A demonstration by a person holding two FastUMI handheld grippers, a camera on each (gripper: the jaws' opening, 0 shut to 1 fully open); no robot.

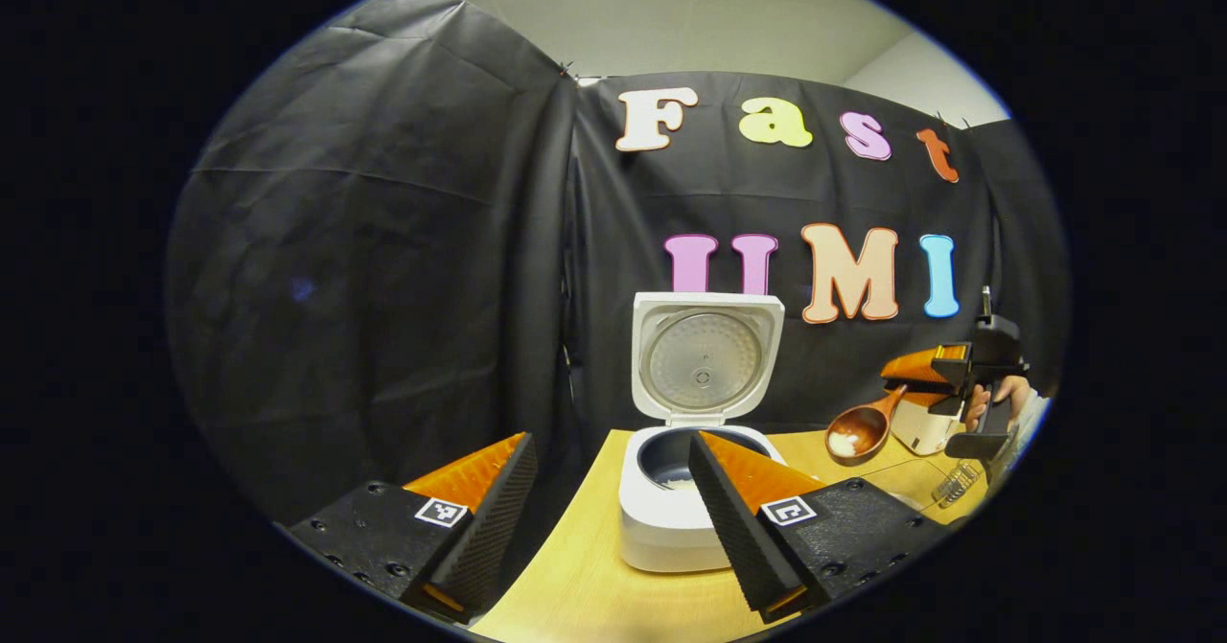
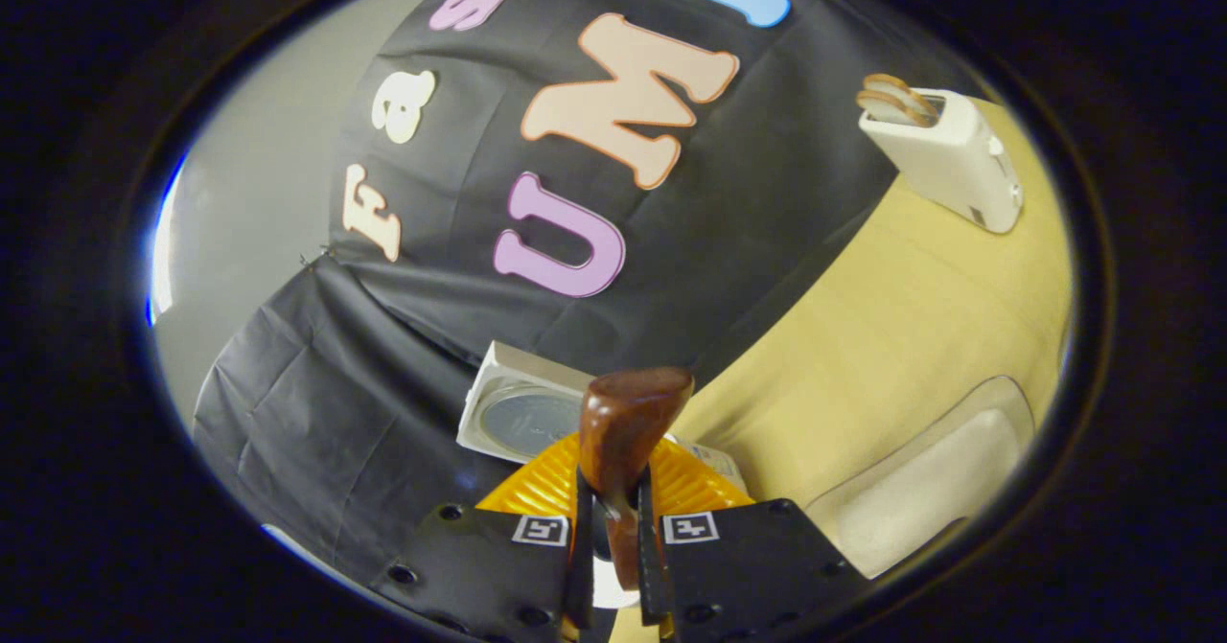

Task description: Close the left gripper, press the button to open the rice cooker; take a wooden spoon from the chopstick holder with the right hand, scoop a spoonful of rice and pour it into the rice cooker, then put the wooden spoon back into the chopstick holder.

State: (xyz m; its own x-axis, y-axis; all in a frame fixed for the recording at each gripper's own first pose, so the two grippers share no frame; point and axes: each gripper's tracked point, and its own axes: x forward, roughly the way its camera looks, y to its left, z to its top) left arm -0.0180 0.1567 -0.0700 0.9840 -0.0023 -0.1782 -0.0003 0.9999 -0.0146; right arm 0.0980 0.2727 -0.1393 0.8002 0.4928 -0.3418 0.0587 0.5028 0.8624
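Note:
The white rice cooker (image 1: 661, 518) stands open on the wooden table, lid (image 1: 705, 360) upright and a little white rice in its dark pot. My left gripper (image 1: 613, 514) hangs open just in front of it with nothing between the fingers. To the right and above the table, my right gripper (image 1: 913, 384), held by a hand (image 1: 992, 401), is shut on the handle of a wooden spoon (image 1: 858, 429); the bowl holds some rice. In the right gripper view the spoon handle (image 2: 628, 427) sticks up between my right gripper's (image 2: 611, 538) fingers, with the cooker lid (image 2: 522, 415) behind.
A white box-shaped holder (image 2: 944, 154) with brown rounded pieces sticking out of its top stands at the table's far end. A shallow tray of white rice (image 2: 920, 499) lies near the right gripper. A small clear glass (image 1: 954, 483) sits by the table's right edge.

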